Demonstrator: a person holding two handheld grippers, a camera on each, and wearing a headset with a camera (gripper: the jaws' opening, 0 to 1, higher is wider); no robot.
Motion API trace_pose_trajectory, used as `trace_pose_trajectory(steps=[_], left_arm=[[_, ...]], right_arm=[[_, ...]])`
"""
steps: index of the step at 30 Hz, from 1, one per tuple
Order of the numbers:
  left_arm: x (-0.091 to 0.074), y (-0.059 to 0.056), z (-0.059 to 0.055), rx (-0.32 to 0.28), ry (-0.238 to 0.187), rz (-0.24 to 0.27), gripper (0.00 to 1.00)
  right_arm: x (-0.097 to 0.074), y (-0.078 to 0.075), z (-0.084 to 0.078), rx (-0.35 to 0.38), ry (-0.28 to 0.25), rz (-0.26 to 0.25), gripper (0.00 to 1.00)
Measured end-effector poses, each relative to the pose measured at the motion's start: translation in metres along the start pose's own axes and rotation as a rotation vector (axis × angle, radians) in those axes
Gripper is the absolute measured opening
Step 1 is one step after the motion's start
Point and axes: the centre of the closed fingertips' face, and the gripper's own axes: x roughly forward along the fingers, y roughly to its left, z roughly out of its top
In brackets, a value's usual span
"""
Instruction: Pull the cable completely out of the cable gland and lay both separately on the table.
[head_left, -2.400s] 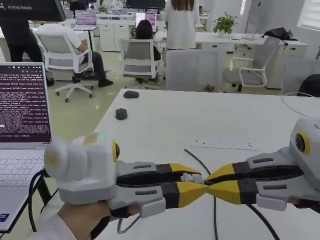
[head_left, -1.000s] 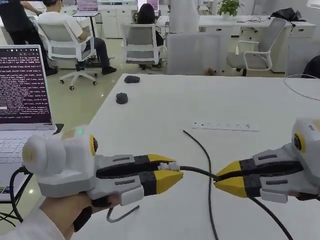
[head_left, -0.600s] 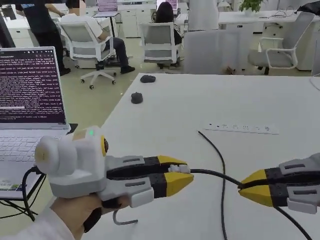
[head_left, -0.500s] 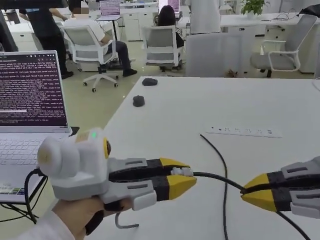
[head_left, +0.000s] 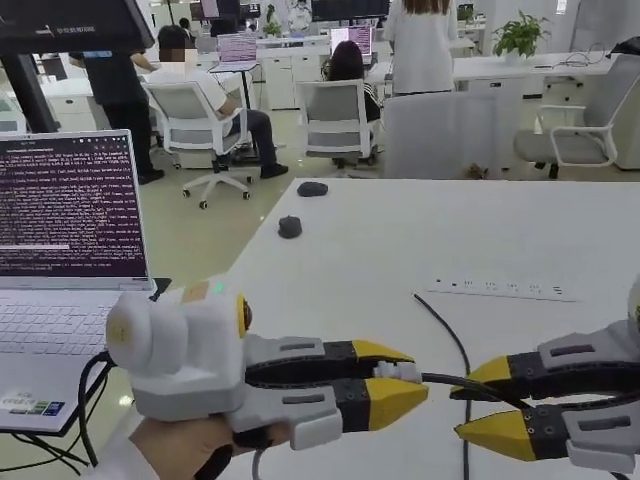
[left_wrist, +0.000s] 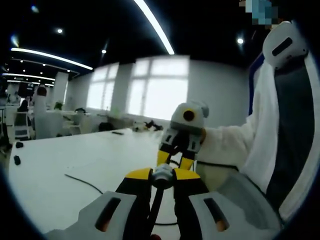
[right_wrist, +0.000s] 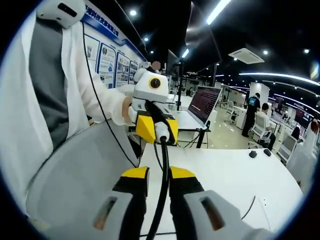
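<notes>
Nearest, low left in the head view: a hand (head_left: 190, 445) carried the left hand-held gripper (head_left: 415, 375). Its jaws were pressed together on the white cable gland (head_left: 400, 369), which was held in the air above the desk (head_left: 380, 240). The left gripper view agreed, with the gland pinched between the yellow tips.

Just right of it, the black cable (head_left: 440, 379) left the gland and ran between the jaws of the right hand-held gripper (head_left: 458, 410). Those jaws were spread. The right gripper view showed a gap on each side of the cable, so there was no pinch. Whether the cable brushed a jaw could not be told.

Key relation: the cable's long axis ran left to right, in line with both grippers. Their tips faced each other, near but apart.

Judgement: the cable had not yet come out of the gland. The right gripper sat astride the free cable and would need to close on it first. It could then draw it rightward along that axis while the left one kept the gland.

Farther off, the rest of the cable curved away over the desk. Its far end lay near a white power strip (head_left: 500, 289), apart from it.
</notes>
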Motion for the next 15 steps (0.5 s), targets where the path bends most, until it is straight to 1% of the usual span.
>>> trace_pose_trajectory(steps=[3, 6, 8, 11, 15], left_arm=[[0.0017, -0.0017, -0.0026, -0.003, 0.007, -0.014, 0.16], [0.003, -0.0013, -0.0037, -0.001, 0.014, -0.029, 0.16], [0.0039, -0.0026, -0.0032, 0.002, 0.012, -0.037, 0.16], [0.0046, -0.0032, -0.0049, 0.002, 0.008, -0.038, 0.16], [0.0049, -0.0026, -0.0069, -0.004, -0.001, -0.04, 0.16]], right_arm=[[0.003, -0.0017, -0.001, 0.012, -0.009, 0.006, 0.08], [0.0044, 0.0004, -0.0016, 0.011, -0.009, 0.005, 0.08], [0.0046, 0.0003, -0.0028, 0.009, -0.008, 0.001, 0.07], [0.0039, -0.0045, -0.0045, 0.017, -0.01, -0.014, 0.03], [0.0043, -0.0054, -0.0053, 0.025, -0.017, -0.01, 0.02]])
